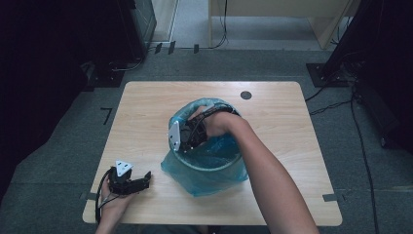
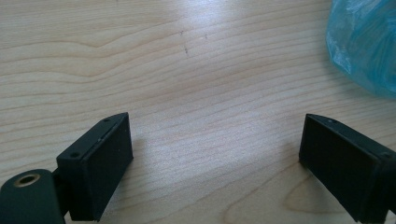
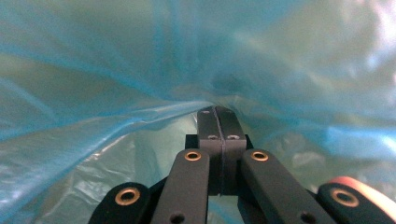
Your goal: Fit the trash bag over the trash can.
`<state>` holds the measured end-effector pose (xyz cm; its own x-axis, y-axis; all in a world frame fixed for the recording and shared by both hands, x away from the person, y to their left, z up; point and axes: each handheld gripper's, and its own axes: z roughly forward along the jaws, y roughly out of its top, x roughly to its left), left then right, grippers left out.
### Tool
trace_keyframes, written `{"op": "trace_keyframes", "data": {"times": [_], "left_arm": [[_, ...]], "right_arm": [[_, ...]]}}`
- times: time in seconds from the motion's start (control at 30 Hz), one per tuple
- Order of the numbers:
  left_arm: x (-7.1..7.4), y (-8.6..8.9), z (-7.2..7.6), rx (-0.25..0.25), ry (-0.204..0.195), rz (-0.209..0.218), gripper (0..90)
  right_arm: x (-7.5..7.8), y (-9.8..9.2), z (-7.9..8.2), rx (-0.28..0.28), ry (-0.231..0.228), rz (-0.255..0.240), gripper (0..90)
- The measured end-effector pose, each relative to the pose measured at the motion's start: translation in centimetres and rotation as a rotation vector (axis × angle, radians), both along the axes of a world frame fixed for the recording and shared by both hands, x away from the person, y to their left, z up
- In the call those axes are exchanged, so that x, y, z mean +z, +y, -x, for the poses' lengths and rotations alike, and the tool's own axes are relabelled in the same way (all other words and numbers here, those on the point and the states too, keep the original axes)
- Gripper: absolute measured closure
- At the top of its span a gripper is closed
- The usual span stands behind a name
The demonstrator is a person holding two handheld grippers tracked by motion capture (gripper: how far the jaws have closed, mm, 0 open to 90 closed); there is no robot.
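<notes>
A wooden table (image 1: 146, 112) stands on grey carpet, and near its middle sits a round bin (image 1: 207, 163) lined with a blue bag (image 1: 214, 178). The bag's film spills over the bin's rim and bunches down its outer wall on the side nearest the person.

The right gripper (image 1: 191, 134) is down inside the bin, at the rim farthest to the left as seen from above, with the person's right hand (image 1: 218, 122) wrapped over it and the forearm slanting in across the near right part of the bin. Its grey plate faces left, just at the rim. In the right gripper view the two black jaws are pressed flat together, clenched, their tips (image 3: 218, 122) buried in a fold of the bag (image 3: 140, 116). The blue film gathers into a ridge that runs straight to the tips, so it looks pinched there, though the film hides the very ends of the jaws.

The left gripper (image 1: 139, 184) rests on the table well to the left of the bin, near the table's front edge, in the person's left hand (image 1: 114, 202). Its jaws stand wide apart, released, with bare wood (image 2: 210, 116) between them. In the left gripper view a corner of the bag (image 2: 364, 46) shows off to the upper right, apart from the jaws.
</notes>
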<state>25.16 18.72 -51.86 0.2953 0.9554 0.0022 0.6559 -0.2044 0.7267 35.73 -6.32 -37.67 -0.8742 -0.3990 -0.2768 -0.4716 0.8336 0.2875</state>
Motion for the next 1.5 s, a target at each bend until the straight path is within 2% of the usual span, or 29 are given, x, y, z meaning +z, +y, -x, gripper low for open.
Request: {"op": "trace_keyframes", "data": {"times": [0.3, 0.4, 0.7, 1.03, 1.13, 1.5], "left_arm": [[0.0, 0.0, 0.0, -0.001, -0.001, -0.001, 9.1], [0.0, 0.0, 0.0, 0.001, -0.002, 0.001, 9.1], [0.0, 0.0, 0.0, -0.001, -0.001, -0.001, 9.1], [0.0, 0.0, 0.0, -0.001, -0.001, -0.001, 9.1], [0.0, 0.0, 0.0, -0.001, -0.001, -0.001, 9.1], [0.0, -0.1, 0.0, 0.003, -0.001, -0.002, 9.1]], "right_arm": [[-0.4, -0.4, 0.1, -0.008, -0.003, 0.01, 90.0], [0.3, -0.6, 0.7, 0.004, 0.008, -0.017, 90.0], [3.4, -2.2, 3.3, 0.045, 0.005, -0.053, 90.0], [6.2, -5.4, 5.5, 0.033, -0.008, -0.085, 90.0], [7.1, -6.8, 6.1, 0.023, -0.015, -0.109, 90.0], [9.0, -11.8, 8.3, -0.018, -0.032, -0.149, 90.0]]}}
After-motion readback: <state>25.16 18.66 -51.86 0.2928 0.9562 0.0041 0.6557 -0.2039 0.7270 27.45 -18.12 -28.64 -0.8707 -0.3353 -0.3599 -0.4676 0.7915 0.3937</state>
